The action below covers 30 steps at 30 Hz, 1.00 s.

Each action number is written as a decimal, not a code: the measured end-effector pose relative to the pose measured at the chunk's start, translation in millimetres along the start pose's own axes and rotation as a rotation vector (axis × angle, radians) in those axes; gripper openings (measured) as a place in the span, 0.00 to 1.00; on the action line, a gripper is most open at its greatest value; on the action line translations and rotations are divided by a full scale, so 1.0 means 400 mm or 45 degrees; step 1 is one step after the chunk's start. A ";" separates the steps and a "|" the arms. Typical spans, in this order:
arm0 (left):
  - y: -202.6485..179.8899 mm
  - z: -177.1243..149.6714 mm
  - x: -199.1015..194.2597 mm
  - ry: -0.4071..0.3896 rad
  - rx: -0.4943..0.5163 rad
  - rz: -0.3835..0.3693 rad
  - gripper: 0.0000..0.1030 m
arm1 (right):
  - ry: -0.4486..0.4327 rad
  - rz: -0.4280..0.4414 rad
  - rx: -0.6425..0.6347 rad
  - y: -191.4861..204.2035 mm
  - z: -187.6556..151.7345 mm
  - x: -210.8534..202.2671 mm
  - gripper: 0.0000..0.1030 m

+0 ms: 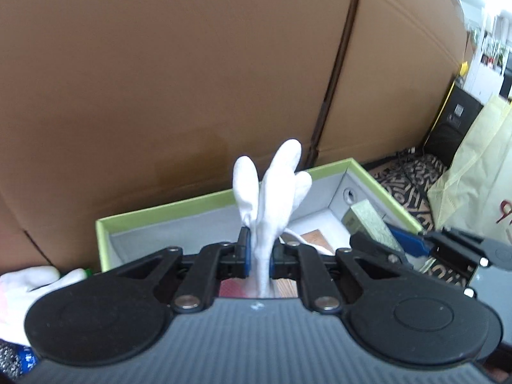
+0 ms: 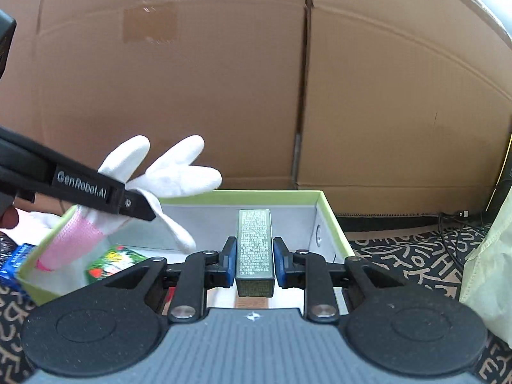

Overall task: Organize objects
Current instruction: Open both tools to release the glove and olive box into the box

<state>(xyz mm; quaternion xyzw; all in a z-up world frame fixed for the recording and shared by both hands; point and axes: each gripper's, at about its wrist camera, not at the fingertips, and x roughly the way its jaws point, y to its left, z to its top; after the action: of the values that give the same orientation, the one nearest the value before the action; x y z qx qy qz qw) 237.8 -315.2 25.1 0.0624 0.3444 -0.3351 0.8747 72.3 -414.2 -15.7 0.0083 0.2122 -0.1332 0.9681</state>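
My left gripper (image 1: 260,256) is shut on a white glove (image 1: 275,188) with a pink cuff and holds it above the green-rimmed open box (image 1: 166,206). In the right wrist view the glove (image 2: 172,172) hangs over the box's left part, pinched by the left gripper (image 2: 140,206). My right gripper (image 2: 255,260) is shut on a small olive-green carton (image 2: 255,249) with fine print and holds it over the box (image 2: 332,220). The carton and right gripper also show in the left wrist view (image 1: 371,220). A green packet with a strawberry print (image 2: 112,264) lies inside the box.
Large brown cardboard boxes (image 2: 256,80) stand behind the box. A pale yellow bag (image 1: 473,172) stands at the right on a black patterned floor (image 2: 406,265). Another white glove (image 1: 22,291) and a blue packet (image 2: 12,262) lie left of the box.
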 end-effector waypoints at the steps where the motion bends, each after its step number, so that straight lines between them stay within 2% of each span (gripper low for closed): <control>1: -0.003 -0.005 0.013 0.007 0.014 0.000 0.12 | 0.005 -0.003 -0.004 -0.003 -0.003 0.010 0.26; 2: -0.004 -0.011 0.026 0.018 0.024 -0.003 0.16 | 0.013 0.000 -0.004 -0.007 -0.006 0.020 0.26; 3: -0.003 -0.016 0.037 0.037 0.026 -0.012 0.39 | 0.017 0.008 -0.001 -0.010 -0.008 0.025 0.27; 4: 0.001 -0.022 0.043 0.046 0.014 -0.018 0.65 | 0.023 0.018 0.005 -0.014 -0.013 0.034 0.34; 5: 0.007 -0.030 0.042 0.028 -0.006 -0.015 0.73 | 0.040 0.020 0.011 -0.018 -0.017 0.040 0.39; 6: 0.014 -0.036 0.035 0.001 -0.024 -0.012 0.82 | 0.051 0.011 0.018 -0.020 -0.020 0.041 0.50; 10: 0.043 -0.043 -0.021 -0.082 -0.090 -0.037 1.00 | 0.000 -0.024 -0.014 -0.020 -0.027 -0.003 0.58; 13: 0.062 -0.057 -0.089 -0.157 -0.148 -0.018 1.00 | -0.070 -0.046 -0.041 -0.012 -0.014 -0.062 0.70; 17: 0.069 -0.098 -0.175 -0.204 -0.154 0.035 1.00 | -0.180 -0.047 -0.026 0.011 -0.002 -0.165 0.77; 20: 0.083 -0.148 -0.245 -0.229 -0.128 0.083 1.00 | -0.234 0.013 0.005 0.039 -0.013 -0.239 0.80; 22: 0.089 -0.190 -0.292 -0.233 -0.126 0.122 1.00 | -0.248 0.064 0.013 0.067 -0.031 -0.279 0.85; 26: 0.125 -0.285 -0.394 -0.230 -0.144 0.189 1.00 | -0.250 0.155 0.021 0.131 -0.082 -0.326 0.86; 30: 0.166 -0.377 -0.450 -0.213 -0.161 0.275 1.00 | -0.186 0.233 -0.008 0.210 -0.141 -0.343 0.86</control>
<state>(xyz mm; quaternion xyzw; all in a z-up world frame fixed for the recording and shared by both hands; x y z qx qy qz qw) 98.3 -115.2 19.2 0.0157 0.2822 -0.2206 0.9335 -48.9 -294.0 -13.8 0.0148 0.1400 -0.0440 0.9891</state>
